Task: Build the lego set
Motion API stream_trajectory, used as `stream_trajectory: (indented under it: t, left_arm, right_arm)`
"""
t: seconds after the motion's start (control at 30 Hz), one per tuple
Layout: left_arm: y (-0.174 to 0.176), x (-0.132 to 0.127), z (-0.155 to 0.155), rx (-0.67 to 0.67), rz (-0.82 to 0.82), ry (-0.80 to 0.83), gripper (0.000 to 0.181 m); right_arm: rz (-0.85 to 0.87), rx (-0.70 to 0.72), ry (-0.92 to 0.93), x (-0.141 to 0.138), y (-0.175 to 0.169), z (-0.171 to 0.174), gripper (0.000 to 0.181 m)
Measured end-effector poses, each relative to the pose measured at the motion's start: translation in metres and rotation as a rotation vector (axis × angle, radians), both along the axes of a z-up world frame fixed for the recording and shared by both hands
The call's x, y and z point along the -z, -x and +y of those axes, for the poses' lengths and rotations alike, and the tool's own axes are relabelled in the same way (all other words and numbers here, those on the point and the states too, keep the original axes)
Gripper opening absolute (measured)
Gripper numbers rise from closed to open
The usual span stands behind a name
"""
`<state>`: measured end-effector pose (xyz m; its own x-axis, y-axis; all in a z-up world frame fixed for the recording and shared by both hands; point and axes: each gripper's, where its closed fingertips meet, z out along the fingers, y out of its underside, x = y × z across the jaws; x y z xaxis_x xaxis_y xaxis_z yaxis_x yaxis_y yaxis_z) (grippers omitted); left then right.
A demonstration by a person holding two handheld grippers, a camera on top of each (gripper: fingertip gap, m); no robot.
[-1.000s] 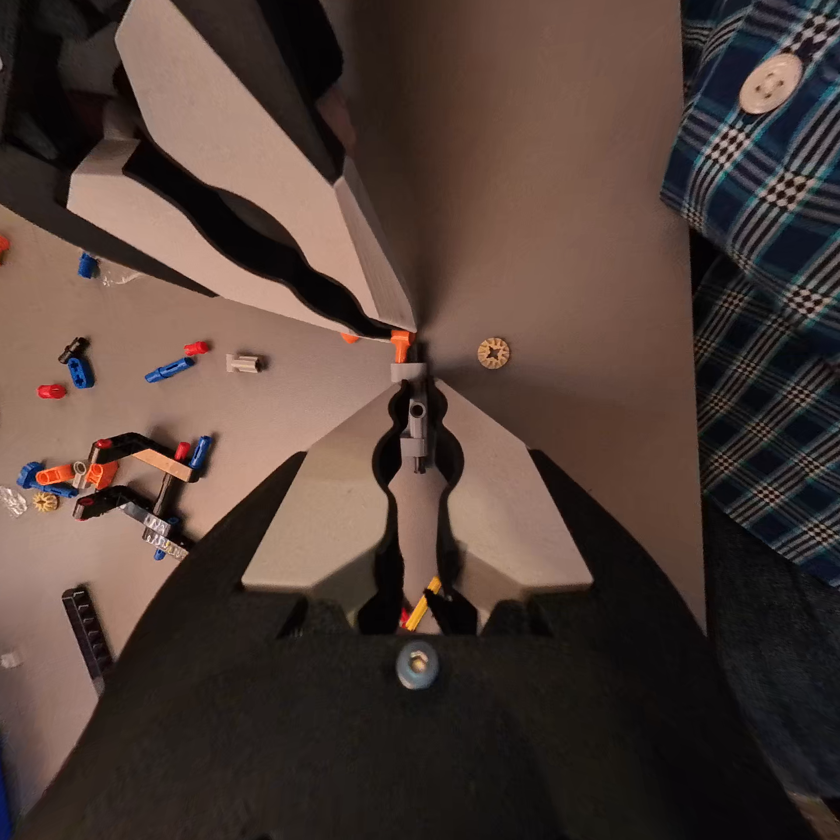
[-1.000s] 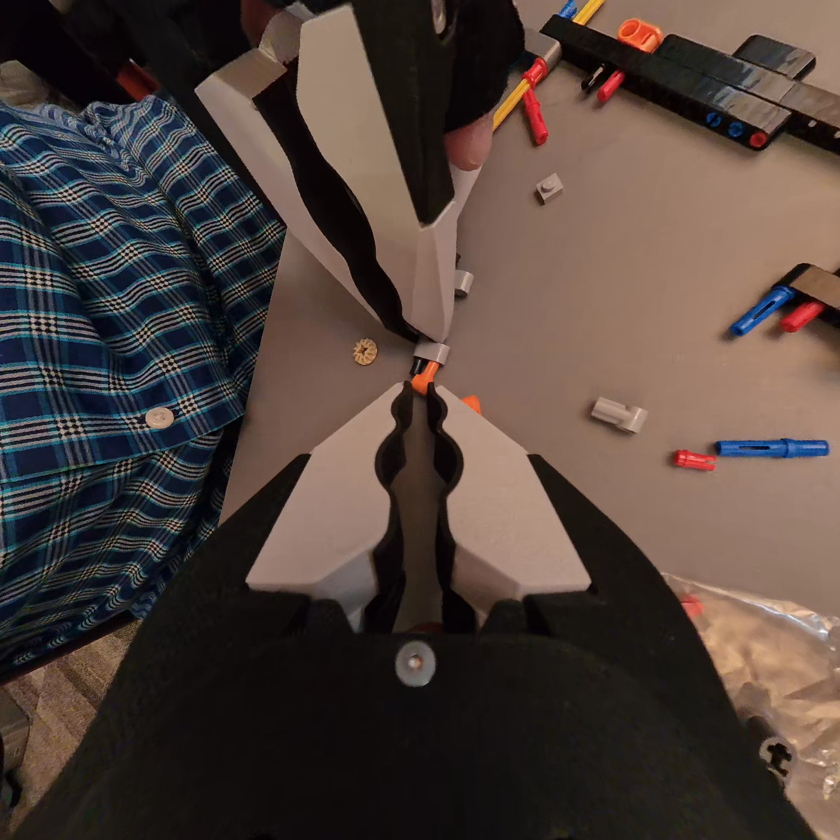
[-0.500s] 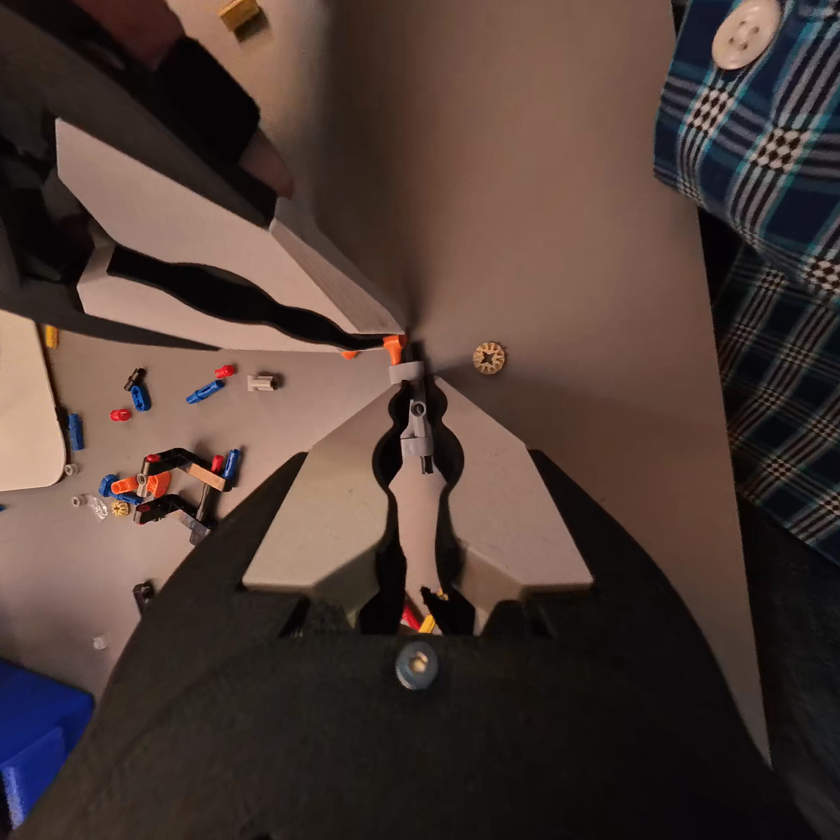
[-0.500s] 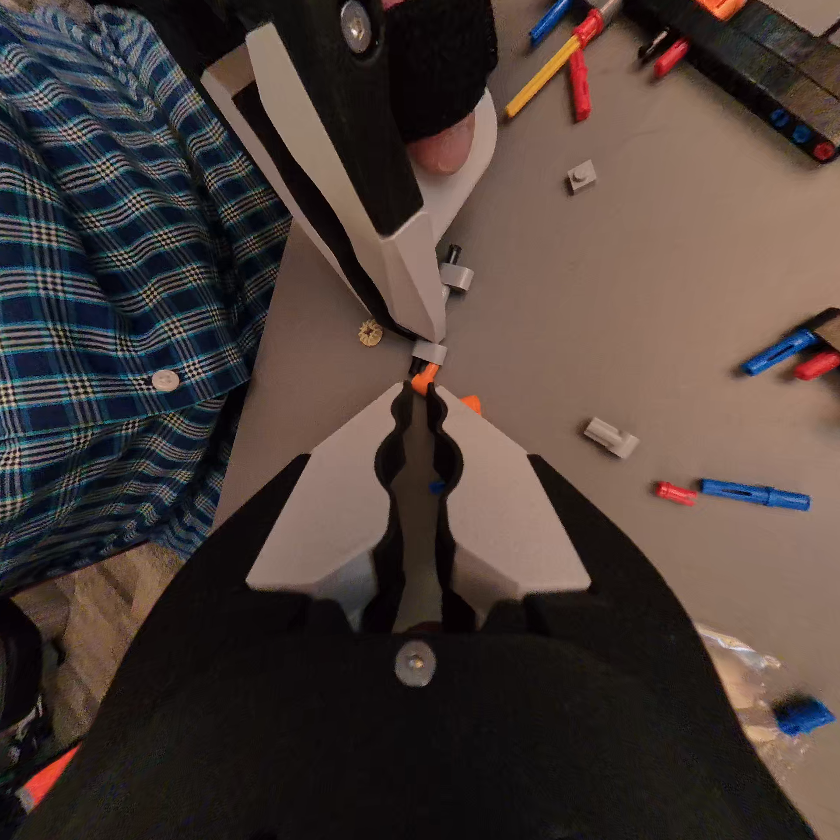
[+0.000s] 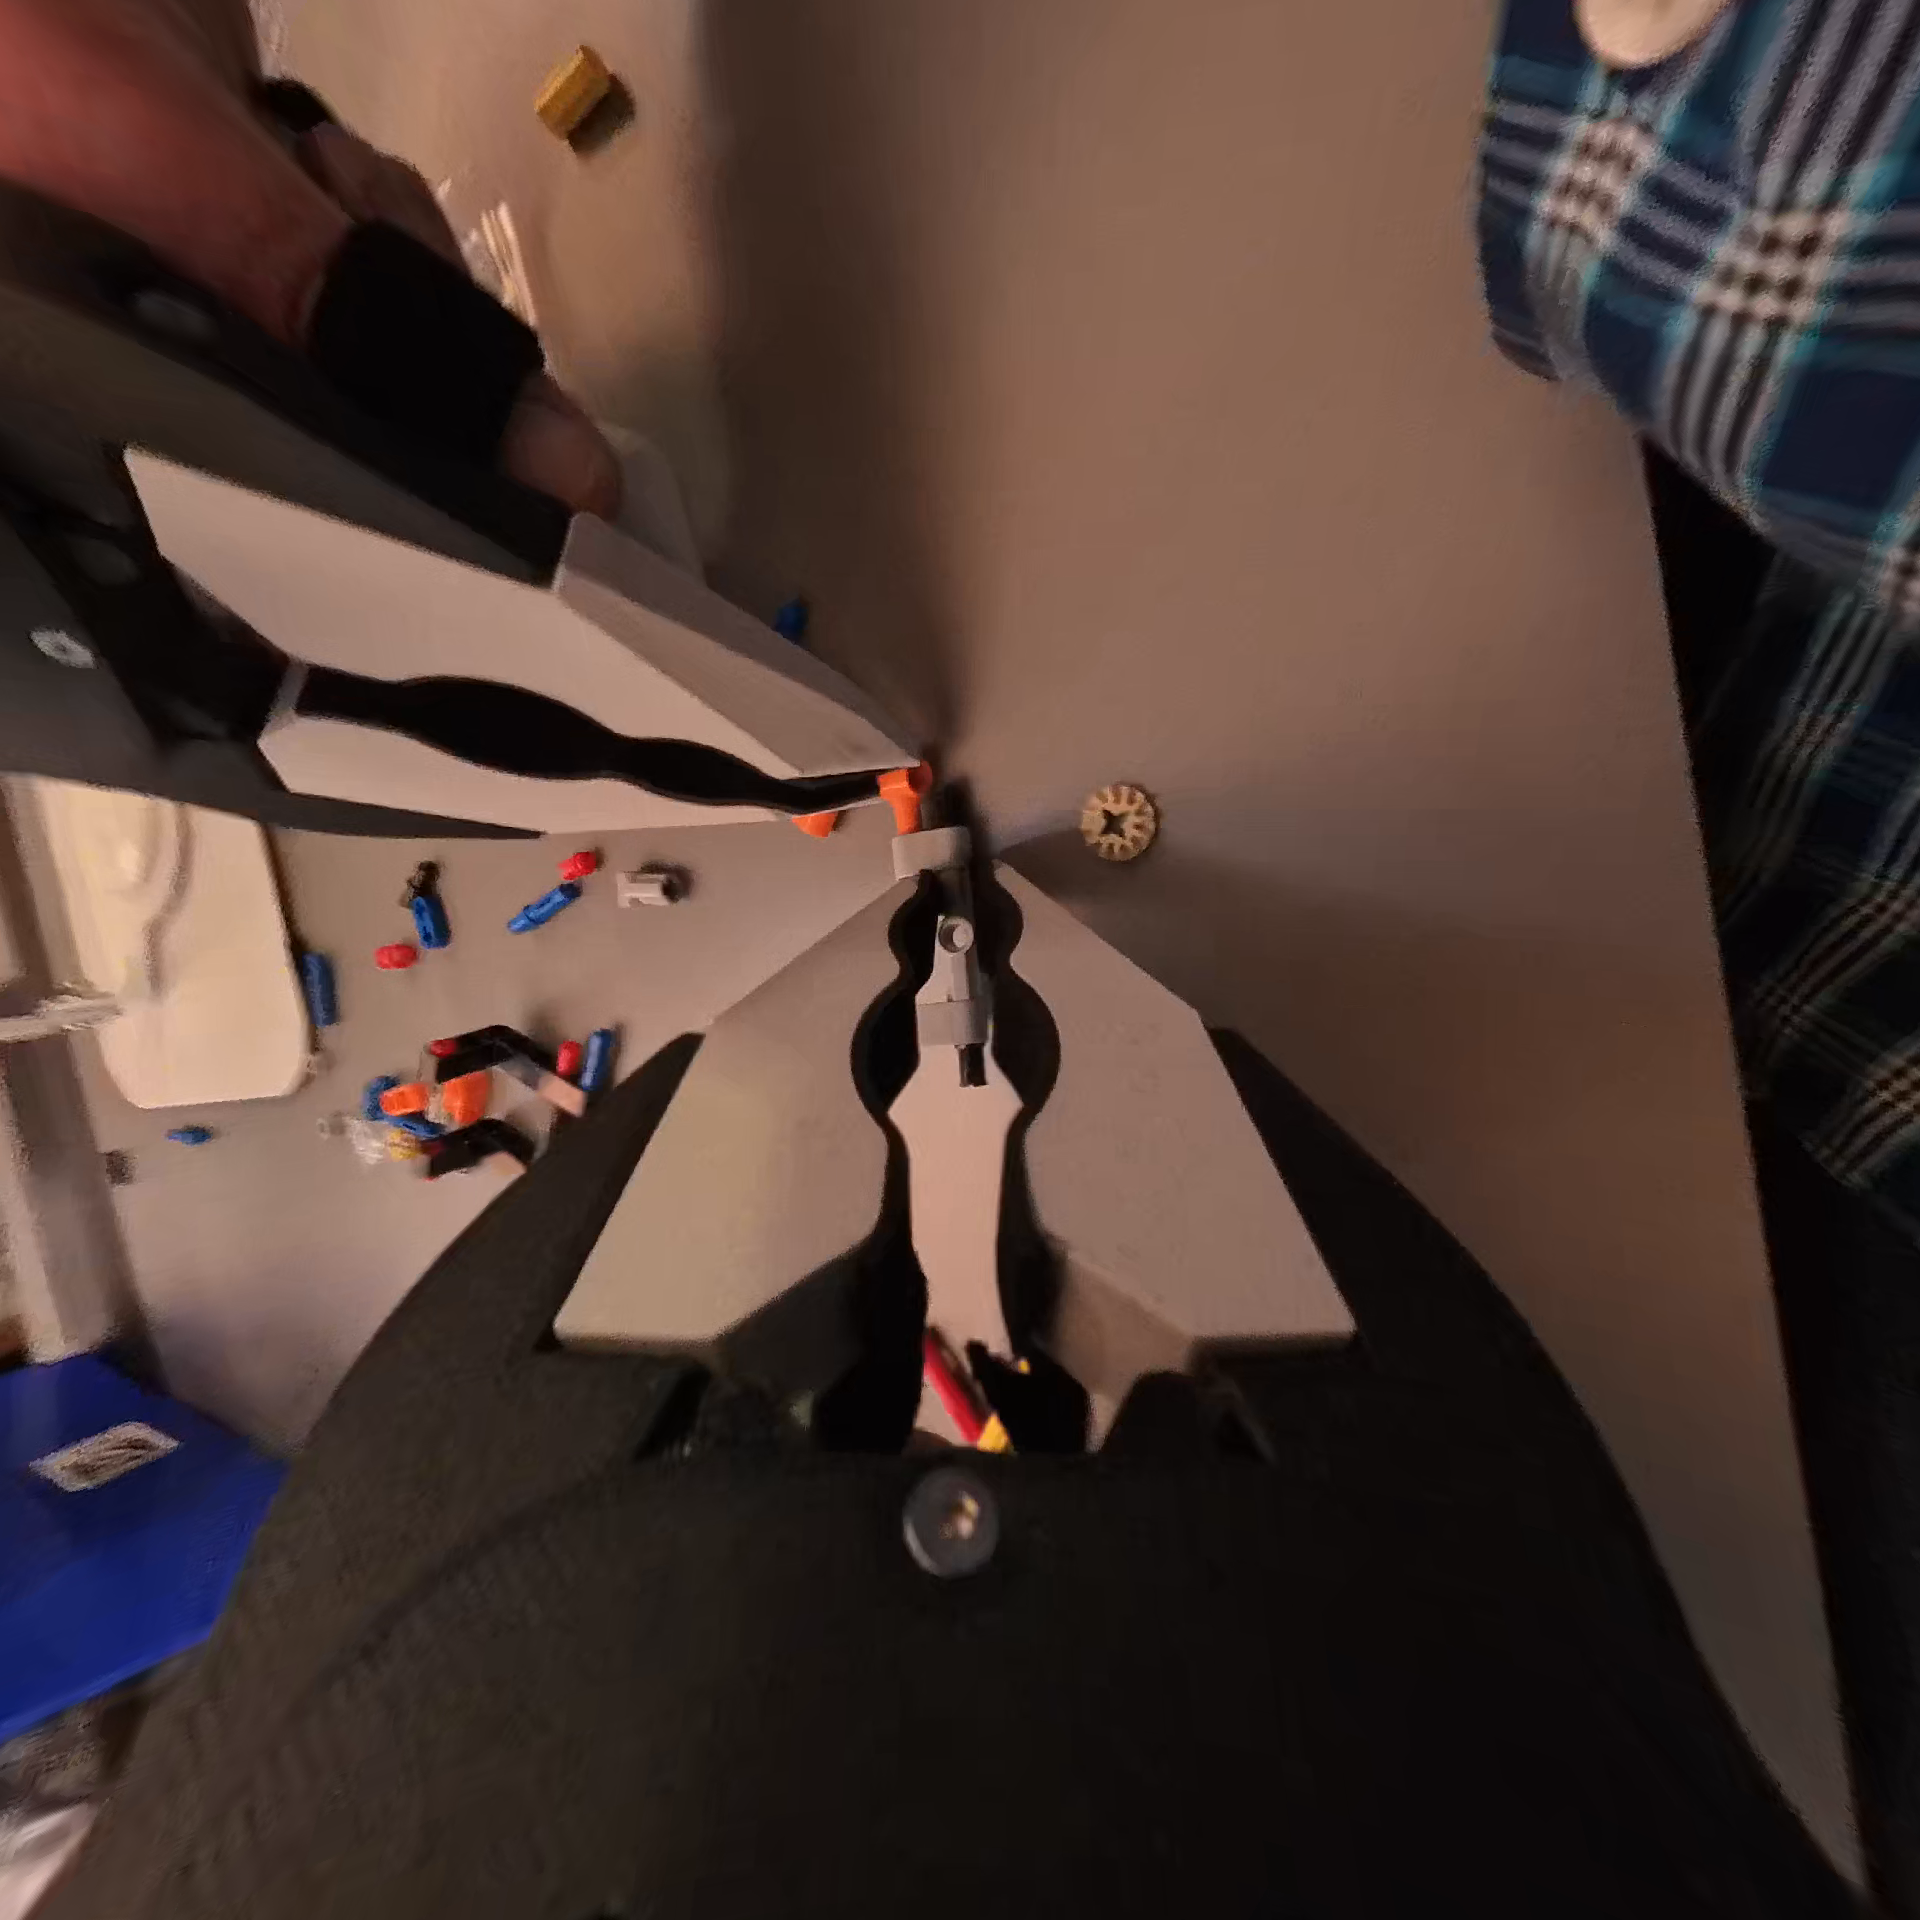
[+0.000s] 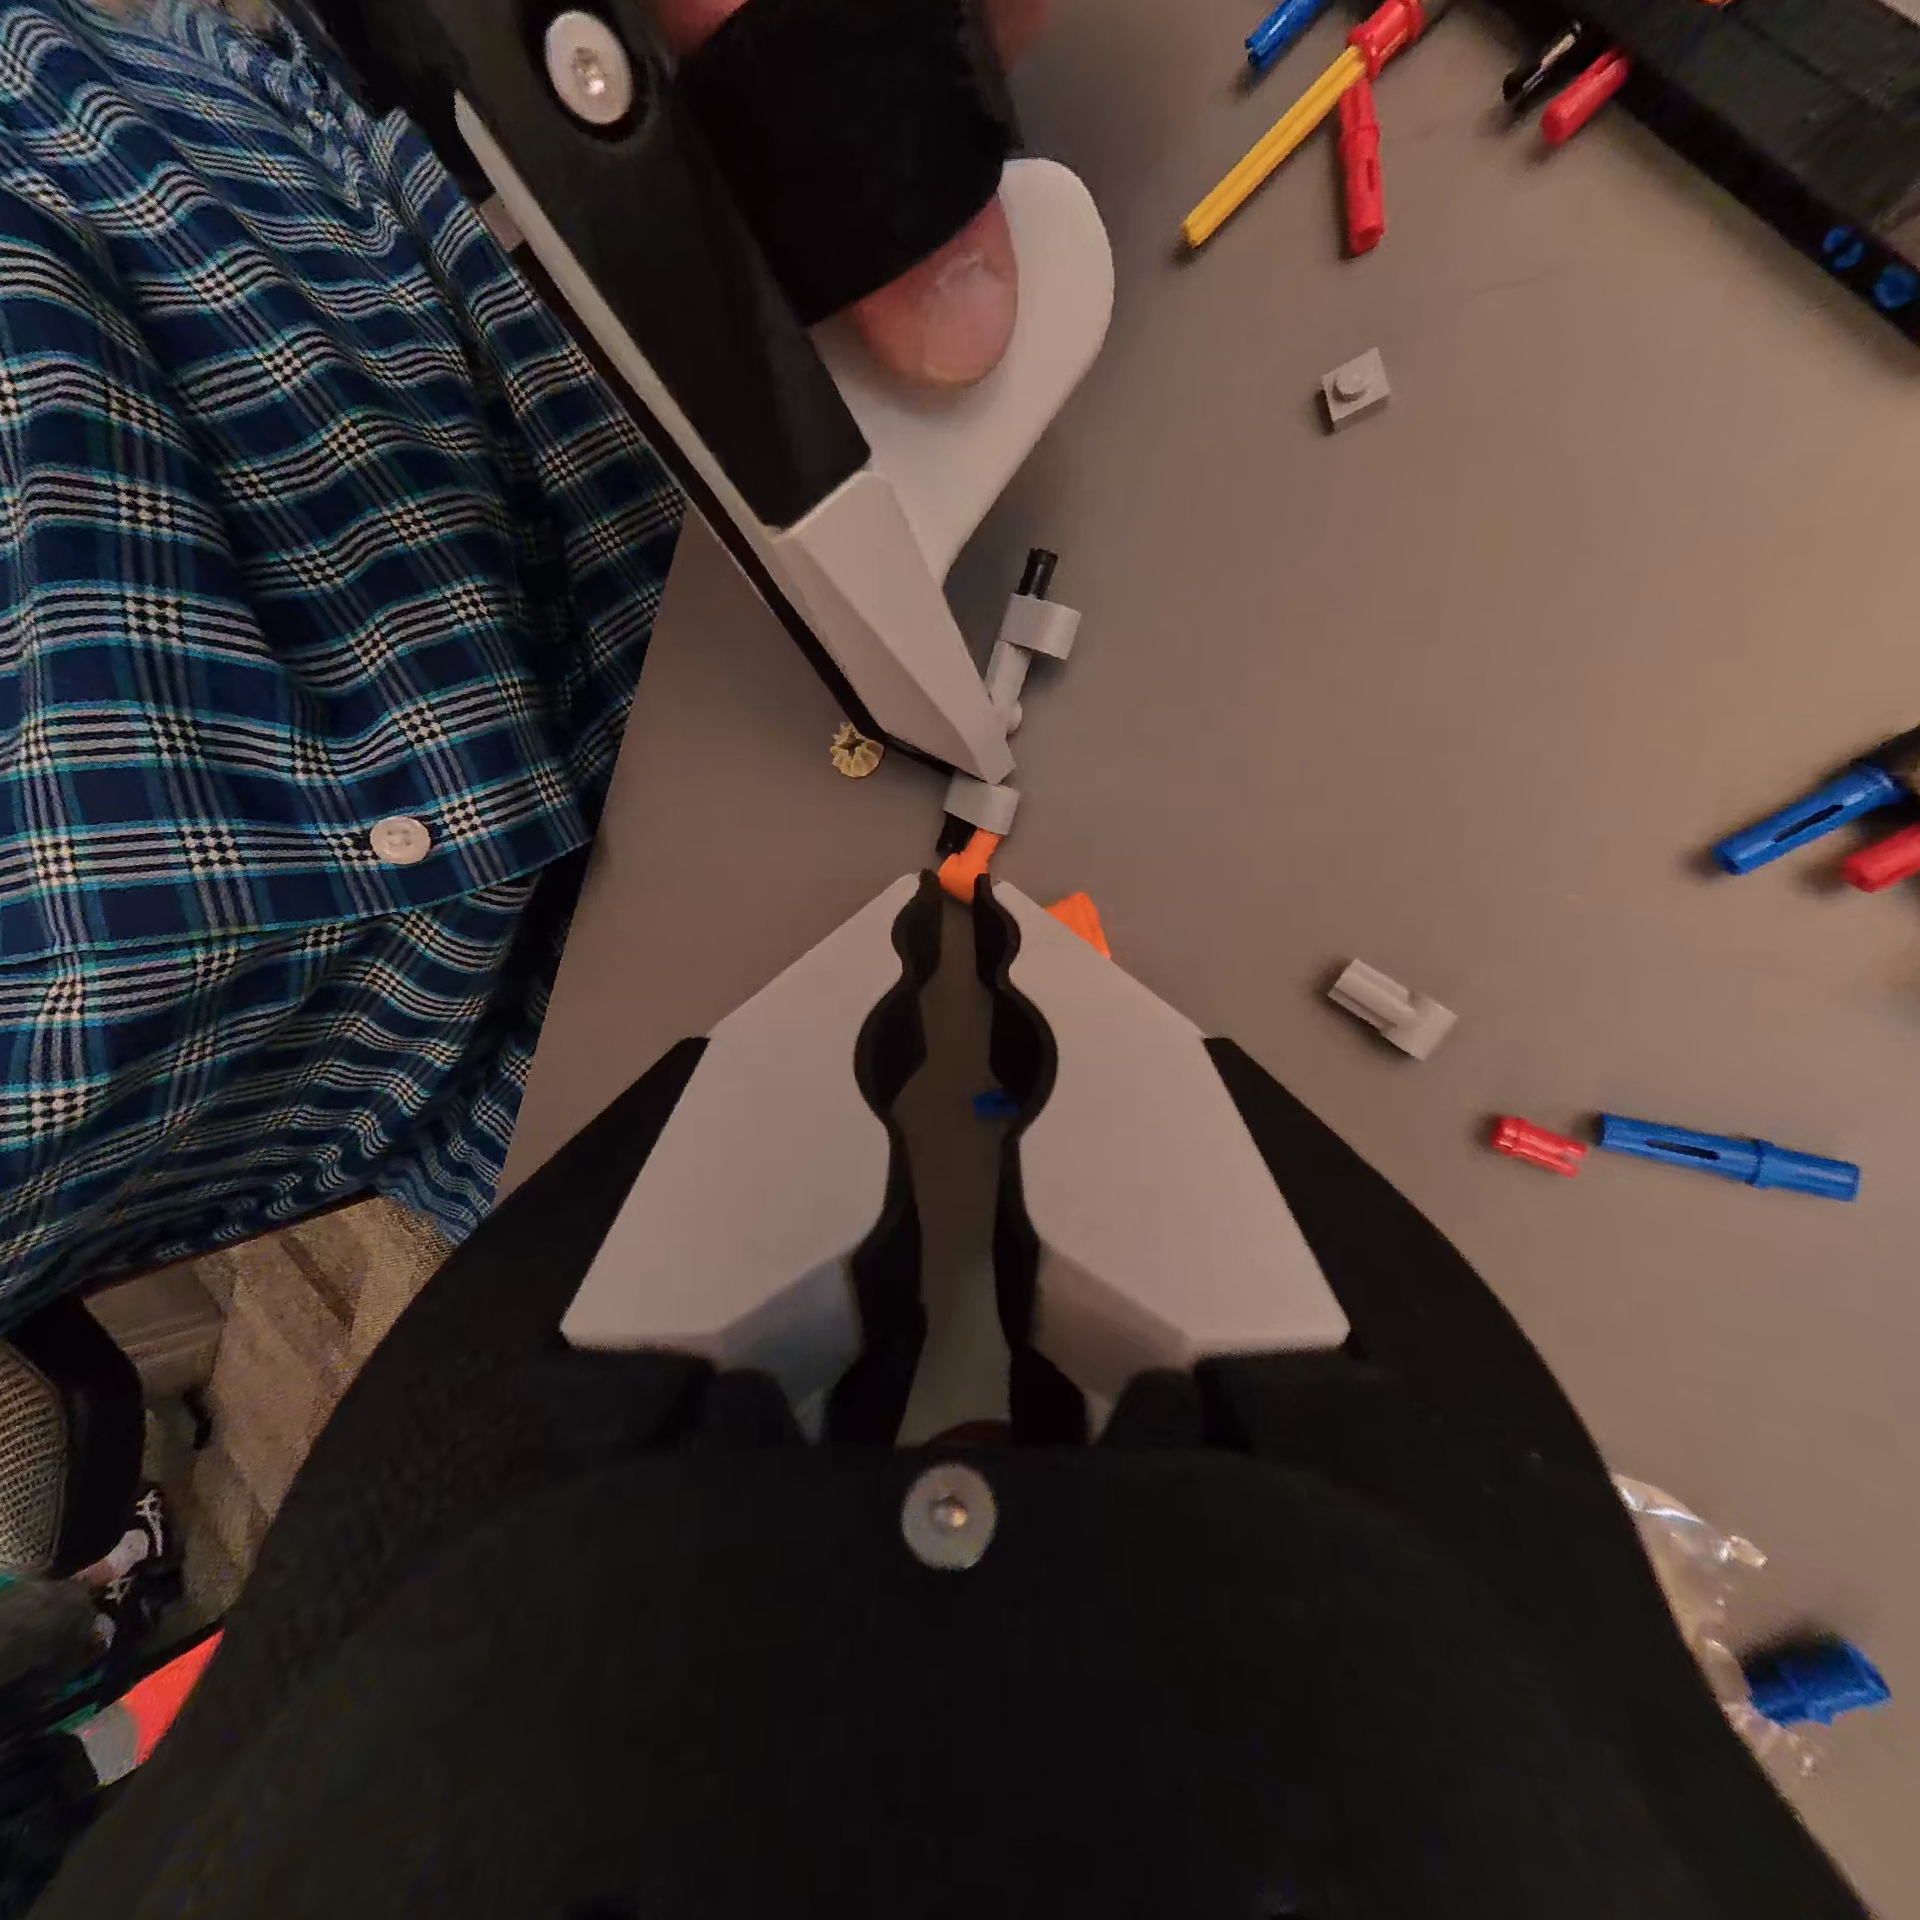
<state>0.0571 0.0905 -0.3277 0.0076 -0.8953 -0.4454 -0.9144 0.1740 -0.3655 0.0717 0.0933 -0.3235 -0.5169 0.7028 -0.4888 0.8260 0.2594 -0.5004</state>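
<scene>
My left gripper [image 5: 951,888] is shut on a small grey connector assembly [image 5: 951,977] with a black pin. It also shows in the right wrist view [image 6: 987,774], coming in from above with the grey assembly [image 6: 1029,634]. My right gripper [image 6: 954,883] is shut on a small orange piece [image 6: 966,862]. In the left wrist view the right gripper [image 5: 894,774] reaches in from the left with the orange piece [image 5: 899,805]. The orange piece's end meets the grey assembly's collar [image 6: 982,802]. Both are held above the grey table [image 6: 1455,623].
A tan gear [image 5: 1117,821] lies just beyond the tips. On the table lie a grey piece [image 6: 1387,1008], blue pin [image 6: 1725,1158], red pin [image 6: 1538,1143], yellow axle [image 6: 1273,156], black beam [image 6: 1766,135] and a partial build [image 5: 468,1101]. A plaid shirt [image 6: 260,623] borders the table edge. The partial build [image 5: 468,1101] is about 15 cm from both grippers' fingertips.
Both grippers have stayed shut with the orange and grey pieces joined tip to tip. They have lifted and tilted together; the right gripper now lies flatter in the left wrist view.
</scene>
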Motion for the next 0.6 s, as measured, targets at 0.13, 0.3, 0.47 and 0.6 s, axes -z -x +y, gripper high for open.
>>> stream_trajectory:
  t: [0.13, 0.3, 0.47, 0.6]
  left_arm:
    - [0.001, 0.0, 0.001, -0.057, -0.05, 0.071, 0.005]
    - [0.001, -0.002, 0.007, -0.128, -0.105, 0.154, 0.021]
    - [0.002, 0.0, 0.0, -0.129, -0.1, 0.301, 0.021]
    - [0.003, 0.002, -0.004, -0.131, -0.086, 0.422, 0.008]
  right_arm:
    - [0.0, 0.019, 0.005, 0.0, 0.001, 0.001, 0.003]
    - [-0.004, 0.024, 0.002, 0.0, 0.001, 0.0, 0.003]
    - [-0.004, 0.045, 0.017, 0.0, 0.003, 0.0, 0.003]
    - [0.001, 0.047, 0.018, 0.0, 0.003, -0.001, 0.004]
